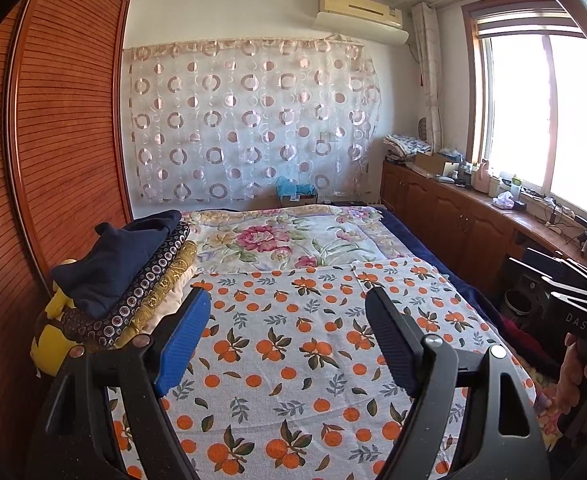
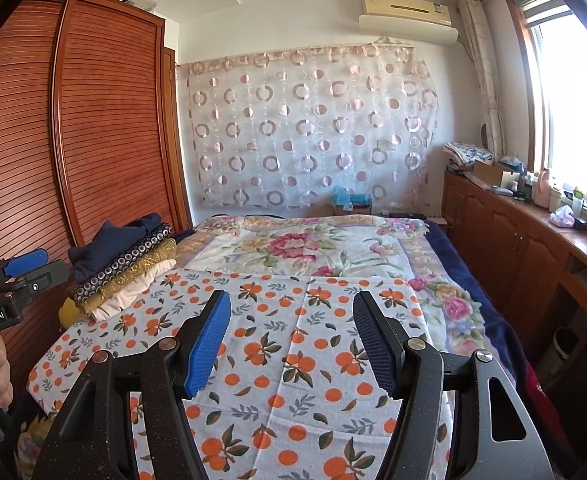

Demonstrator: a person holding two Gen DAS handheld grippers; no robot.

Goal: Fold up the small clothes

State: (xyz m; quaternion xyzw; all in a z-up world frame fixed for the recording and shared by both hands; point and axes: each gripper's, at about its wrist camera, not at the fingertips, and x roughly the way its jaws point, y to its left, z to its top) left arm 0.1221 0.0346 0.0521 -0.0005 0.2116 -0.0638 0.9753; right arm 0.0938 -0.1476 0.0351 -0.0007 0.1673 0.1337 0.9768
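A stack of folded clothes (image 1: 133,276) lies on the bed's left side, navy piece on top, then a dark circle-print, a gold and a cream piece; it also shows in the right wrist view (image 2: 125,264). My left gripper (image 1: 289,304) is open and empty above the orange-print cloth (image 1: 293,340), just right of the stack. My right gripper (image 2: 291,308) is open and empty above the same cloth (image 2: 293,352). The left gripper's body (image 2: 17,280) shows at the left edge of the right wrist view; the right one's body (image 1: 573,304) shows at the right edge of the left wrist view.
A floral blanket (image 1: 293,240) covers the far half of the bed. A slatted wooden wardrobe (image 1: 61,140) stands close on the left. A low wooden cabinet (image 1: 473,216) with clutter runs under the window on the right. A yellow item (image 1: 49,344) lies under the stack.
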